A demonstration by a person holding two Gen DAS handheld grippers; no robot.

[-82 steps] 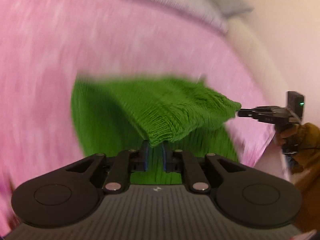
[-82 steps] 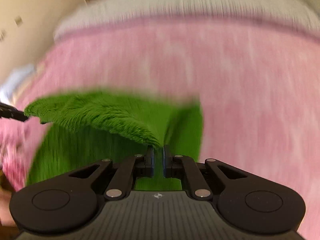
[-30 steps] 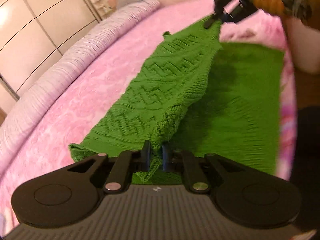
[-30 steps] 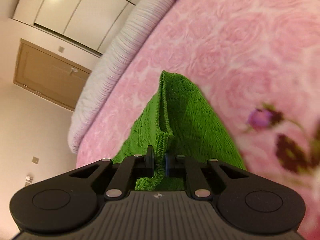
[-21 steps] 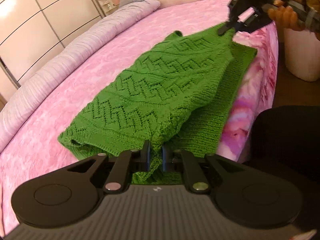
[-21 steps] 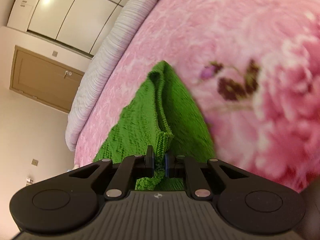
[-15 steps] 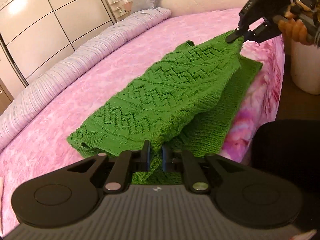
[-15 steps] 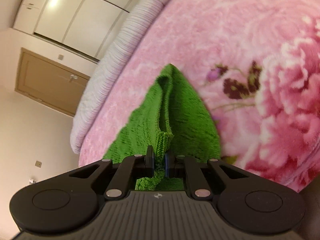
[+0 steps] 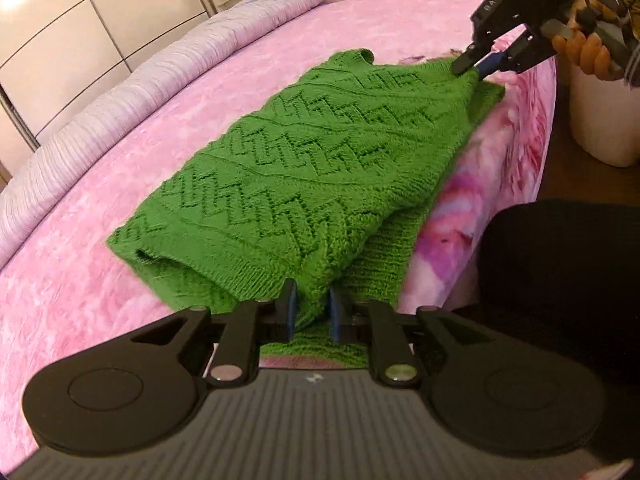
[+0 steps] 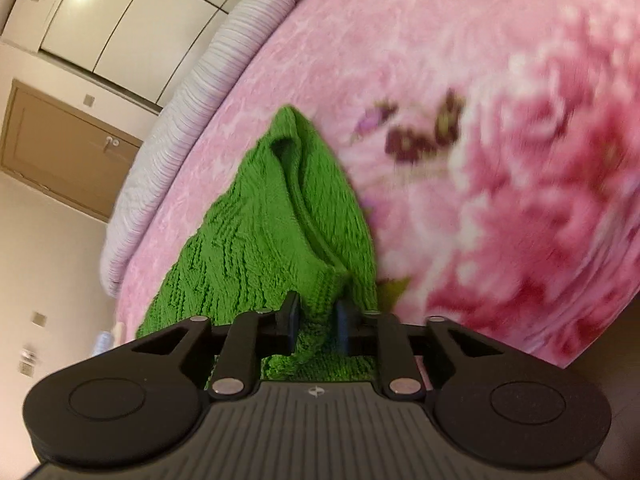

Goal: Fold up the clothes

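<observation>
1. Left wrist view. My left gripper (image 9: 311,310) sits at the near corner of the green knit sweater (image 9: 304,168), which lies folded over itself along the edge of the pink bedspread (image 9: 100,208). The jaws are opening; a bunch of knit is between them, and the pads no longer clamp it tight. The zigzag-patterned top layer rests on a plainer lower layer, which shows along its right side. At the far corner my right gripper (image 9: 478,66) meets the sweater, held in a hand (image 9: 588,46). A lilac ribbed bolster (image 9: 160,80) runs along the far side of the bed beside pale wardrobe doors (image 9: 80,28); a white bin (image 9: 600,116) stands on the floor at right.

2. Right wrist view. My right gripper (image 10: 318,320) has its jaws opening, with a ridge of the green knit sweater (image 10: 264,232) standing loose between the parted pads. The sweater runs away from the fingers across the pink bedspread (image 10: 400,60), beside a blurred floral print (image 10: 540,200). A brown door (image 10: 64,148) stands at left.
</observation>
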